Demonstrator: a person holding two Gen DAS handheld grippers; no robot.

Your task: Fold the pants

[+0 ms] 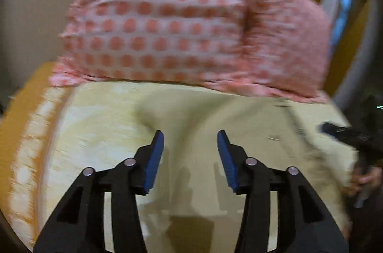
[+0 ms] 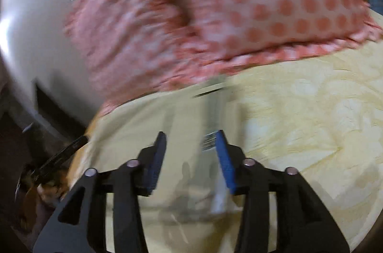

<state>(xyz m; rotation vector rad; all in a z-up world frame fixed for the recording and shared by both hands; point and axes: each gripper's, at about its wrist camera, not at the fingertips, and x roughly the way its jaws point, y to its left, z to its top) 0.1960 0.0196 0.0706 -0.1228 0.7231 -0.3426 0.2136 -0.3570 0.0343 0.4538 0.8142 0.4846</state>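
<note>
Pale khaki pants [image 1: 191,145] lie spread on a yellow bedsheet [image 1: 95,133]; both views are motion-blurred. My left gripper [image 1: 190,135] is open and empty, hovering just above the cloth. In the right wrist view the pants [image 2: 148,123] lie on the left part of the sheet, with a dark seam or fly strip [image 2: 213,109] and a label running ahead of the fingers. My right gripper [image 2: 190,137] is open and empty above that strip. The other gripper and the hand holding it show at the right edge of the left wrist view [image 1: 347,133].
A pink pillow with coral dots [image 1: 167,13] stands against the headboard end, also in the right wrist view [image 2: 263,1]. An orange patterned sheet border [image 1: 26,133] runs along the left. A white wall [image 2: 36,25] and dark furniture [image 2: 47,104] lie beyond the bed edge.
</note>
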